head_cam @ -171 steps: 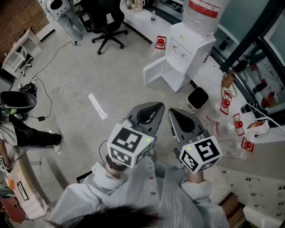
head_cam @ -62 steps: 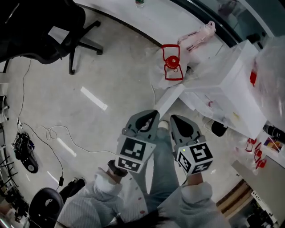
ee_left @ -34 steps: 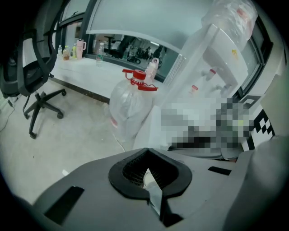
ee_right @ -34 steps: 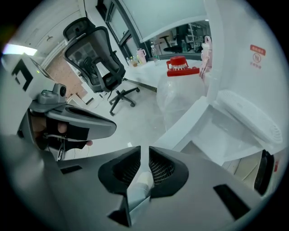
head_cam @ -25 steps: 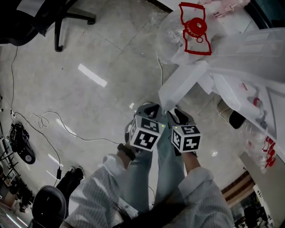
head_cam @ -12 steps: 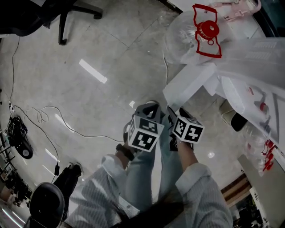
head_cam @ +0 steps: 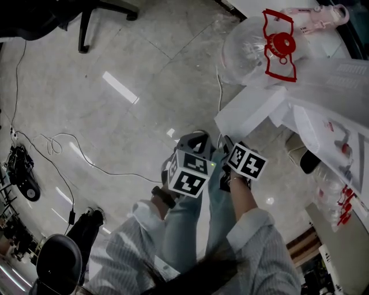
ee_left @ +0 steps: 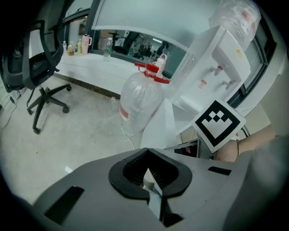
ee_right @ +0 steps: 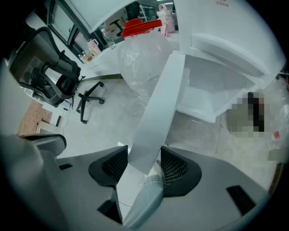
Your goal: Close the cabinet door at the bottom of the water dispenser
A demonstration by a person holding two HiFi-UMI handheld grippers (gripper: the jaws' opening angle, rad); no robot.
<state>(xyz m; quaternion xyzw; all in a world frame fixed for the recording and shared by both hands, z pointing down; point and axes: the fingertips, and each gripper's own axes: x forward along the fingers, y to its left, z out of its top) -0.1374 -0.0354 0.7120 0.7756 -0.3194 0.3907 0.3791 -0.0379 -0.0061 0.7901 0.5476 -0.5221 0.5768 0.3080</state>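
Observation:
The white water dispenser (head_cam: 340, 86) stands at the right, and its bottom cabinet door (head_cam: 251, 112) swings out toward me. My right gripper (head_cam: 226, 144) points steeply down at the door's free edge. In the right gripper view the door (ee_right: 158, 113) runs up from between the wide jaws of the right gripper (ee_right: 142, 167), and the pads do not visibly press on it. Behind the door is the cabinet's white inside (ee_right: 212, 90). My left gripper (head_cam: 193, 138) hangs just left of the right one. The left gripper (ee_left: 151, 180) has its jaws together on nothing, short of the door (ee_left: 165, 126).
An empty water bottle (head_cam: 253, 46) with a red handle lies on the floor behind the door. A black office chair (head_cam: 86, 11) stands far left. Cables (head_cam: 69, 155) trail across the grey floor at left. My legs are below the grippers.
The right gripper has rolled and sunk onto the door's free edge. The left gripper has slid a little beside it.

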